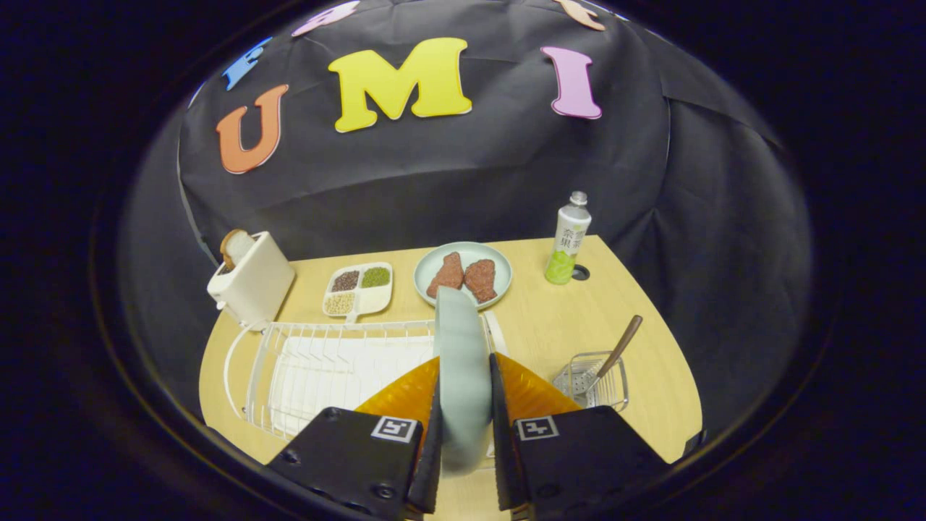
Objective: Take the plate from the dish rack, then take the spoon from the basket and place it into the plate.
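A black cloth wall closes off the back of the booth, and in front of it a pale wooden worktop (550,325) carries everything. At the bottom centre of the frame the gripper (464,427) is clenched on the plate (461,362), which stands on edge between the two fingers, both pressing its faces near the lower rim. The plate sits just over the right end of the white wire dish rack (325,362), which fills the lower left; whether it has cleared the wires I cannot tell. It looks like a stiff, smooth, pale blue-green dish, probably glazed and so slippery and breakable; held by the rim alone it could pivot or slide, so a firm, steady hold seems wise. To the lower right a small wire basket (589,383) holds the spoon (618,351), its brown handle leaning up and out to the right. That slim handle looks light and rigid, and its free upper part seems the natural place to take it. Farther back stand a toaster (253,282) at left, a divided tray of grains (359,289), a dish with two pieces of meat (464,273) in the middle, and a bottle (569,239) at upper right.
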Available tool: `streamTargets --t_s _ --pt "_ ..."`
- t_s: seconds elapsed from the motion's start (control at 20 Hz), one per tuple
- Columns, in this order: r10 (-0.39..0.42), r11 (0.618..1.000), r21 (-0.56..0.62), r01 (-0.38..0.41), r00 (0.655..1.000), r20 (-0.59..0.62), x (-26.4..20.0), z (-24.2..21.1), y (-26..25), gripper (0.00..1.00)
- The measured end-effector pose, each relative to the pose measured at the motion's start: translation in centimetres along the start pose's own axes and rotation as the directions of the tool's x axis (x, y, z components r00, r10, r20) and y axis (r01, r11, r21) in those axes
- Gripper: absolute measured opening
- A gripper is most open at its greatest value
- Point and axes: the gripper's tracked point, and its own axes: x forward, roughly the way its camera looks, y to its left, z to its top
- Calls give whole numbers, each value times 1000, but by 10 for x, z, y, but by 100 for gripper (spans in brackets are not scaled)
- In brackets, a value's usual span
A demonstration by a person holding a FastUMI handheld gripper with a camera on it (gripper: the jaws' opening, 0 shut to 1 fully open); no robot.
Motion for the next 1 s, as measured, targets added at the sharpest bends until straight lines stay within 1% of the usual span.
streamTargets --t_s 0.1,0.15,0.2,0.25,0.3,0.35,0.4,0.55,0.7,0.8,0.9,1.0 --pt "-4 1000 3 4 999 44 -12 8 -10 36" --pt "12 1000 3 -12 998 59 -18 8 -12 33" --pt "49 999 4 -49 997 64 -26 4 -10 30" --pt "112 994 11 -112 992 61 -37 -3 -5 25" --pt "172 984 31 -173 984 51 -48 -13 0 23" --pt "223 973 50 -225 974 40 -54 -24 -1 21" --pt "261 963 59 -262 965 32 -60 -37 -4 21" --pt "318 945 85 -317 948 9 -68 -81 -19 20" --pt "389 916 112 -385 921 -19 -70 -131 -29 18" --pt "420 899 157 -409 907 -41 -65 -168 -38 17" --pt "439 881 224 -417 896 -61 -53 -202 -46 17" --pt "468 857 283 -432 881 -73 -41 -229 -49 16"
